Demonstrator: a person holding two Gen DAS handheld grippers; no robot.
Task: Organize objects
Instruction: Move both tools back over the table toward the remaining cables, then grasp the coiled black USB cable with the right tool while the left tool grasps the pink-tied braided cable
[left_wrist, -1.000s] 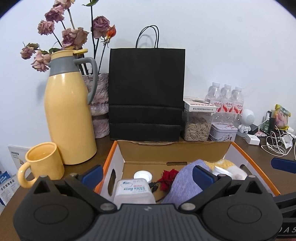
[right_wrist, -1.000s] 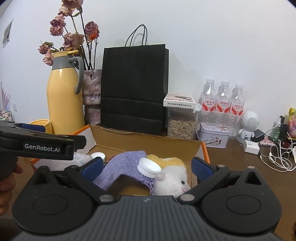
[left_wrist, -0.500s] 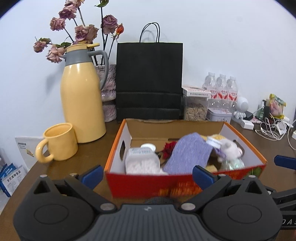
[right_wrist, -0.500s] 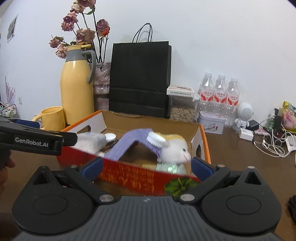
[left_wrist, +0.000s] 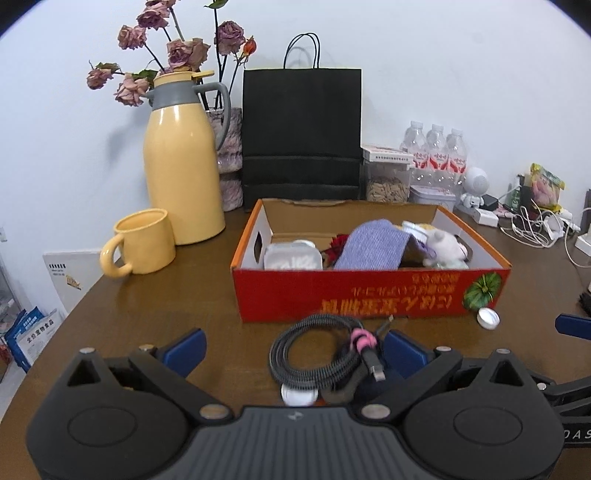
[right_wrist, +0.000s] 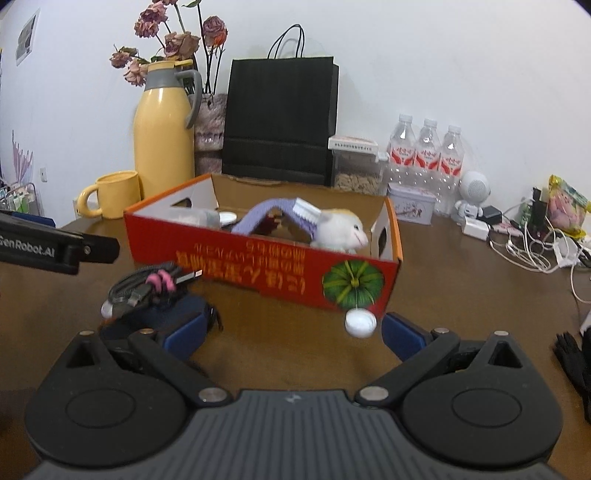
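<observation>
Left wrist view is showing us hovering the left claw (left_wrist: 291, 350), fingers apart and empty, over the coiled cable (left_wrist: 314, 350) lying between them on the worktop (left_wrist: 147, 314), just short of the red box (left_wrist: 369, 291). Our right claw (right_wrist: 291, 332) is also gaping, a white cap (right_wrist: 360, 322) just ahead; we judge the next move is closing on the cable and lifting it into the box.

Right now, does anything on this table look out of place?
Yes. A white bottle cap lies loose on the table by the red box's front corner, and a coiled black cable sits outside the box.
</observation>
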